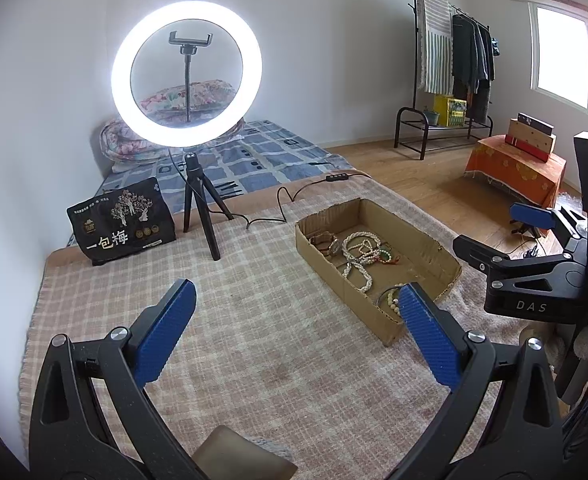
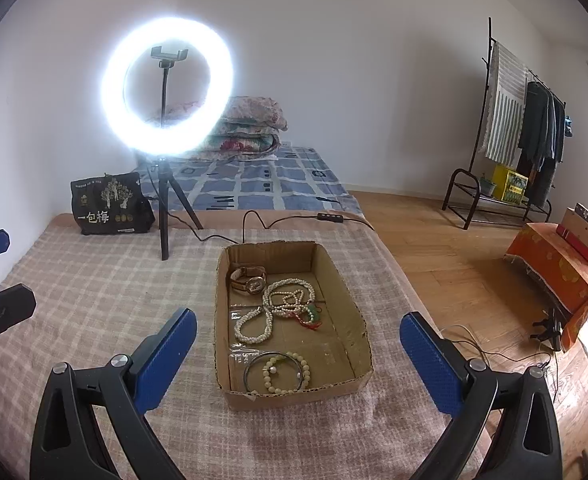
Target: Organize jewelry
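Note:
A shallow cardboard tray sits on the checked blanket. It holds a wristwatch, a long white bead necklace, a green and red charm, a metal bangle and a pale bead bracelet. My left gripper is open and empty, above the blanket left of the tray. My right gripper is open and empty, hovering over the tray's near end; it also shows at the right of the left wrist view.
A lit ring light on a tripod stands at the blanket's far side, its cable trailing behind the tray. A black printed bag is far left. The table's right edge drops to wooden floor.

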`<state>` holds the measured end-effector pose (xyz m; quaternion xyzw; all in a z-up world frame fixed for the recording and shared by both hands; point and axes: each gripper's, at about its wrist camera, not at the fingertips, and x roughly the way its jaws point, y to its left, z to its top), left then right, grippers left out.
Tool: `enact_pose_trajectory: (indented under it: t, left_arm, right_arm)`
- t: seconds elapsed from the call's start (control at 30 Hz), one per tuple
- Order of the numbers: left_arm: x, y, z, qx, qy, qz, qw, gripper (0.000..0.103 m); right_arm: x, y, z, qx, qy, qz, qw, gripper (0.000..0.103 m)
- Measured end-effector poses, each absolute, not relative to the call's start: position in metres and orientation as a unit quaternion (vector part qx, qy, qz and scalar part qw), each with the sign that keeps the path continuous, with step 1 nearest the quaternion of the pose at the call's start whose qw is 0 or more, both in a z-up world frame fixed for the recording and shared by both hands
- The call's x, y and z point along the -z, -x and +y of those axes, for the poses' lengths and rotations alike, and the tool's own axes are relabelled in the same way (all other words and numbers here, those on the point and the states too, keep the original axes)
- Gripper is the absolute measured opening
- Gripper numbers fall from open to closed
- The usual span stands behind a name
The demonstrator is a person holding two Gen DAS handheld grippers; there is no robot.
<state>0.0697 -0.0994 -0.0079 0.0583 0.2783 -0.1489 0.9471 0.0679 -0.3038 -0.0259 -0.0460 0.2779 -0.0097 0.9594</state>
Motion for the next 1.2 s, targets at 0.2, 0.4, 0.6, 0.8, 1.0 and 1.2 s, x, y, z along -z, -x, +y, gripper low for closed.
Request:
enact_pose_trajectory:
  t: [0.2,0.4,0.6,0.8,1.0,1.2]
  left_arm:
    - [0.0117,-0.0714,-0.1013,0.146,-0.061,0.282,0.946,0.103]
    - [0.0146,-0.0734,-0.0987,0.142,-0.057,0.284,0.946,0.103]
    - [0.014,-0.0746,-0.0985,0.143,-0.058,0.284,0.946,0.103]
    - [0.0142,-0.0744,-0.0983,0.143,-0.058,0.285,0.946,0.103]
    - [0.014,-0.0749,-0.0979,0.143,-0.058,0.285,0.946,0.103]
    - [0.0135,-0.0748,-0.0991,0.143,-0.059,0.285,0.946,0.103]
  right_arm:
    - [0.0262,-0.0697,-0.303,0.004,0.046,0.278,0.959,0.103]
    - [0.0267,-0.0711,-0.3026,0.005,0.048,0.28,0.959,0.103]
    - [0.0273,-0.0726,-0.3028,0.005,0.048,0.281,0.958,0.103]
    - [0.0297,-0.0747,-0.3036,0.002,0.049,0.283,0.958,0.103]
    - [0.0308,-0.0748,-0.3029,0.002,0.049,0.284,0.957,0.103]
    - [0.0316,-0.0743,-0.3029,0.003,0.05,0.285,0.957,0.103]
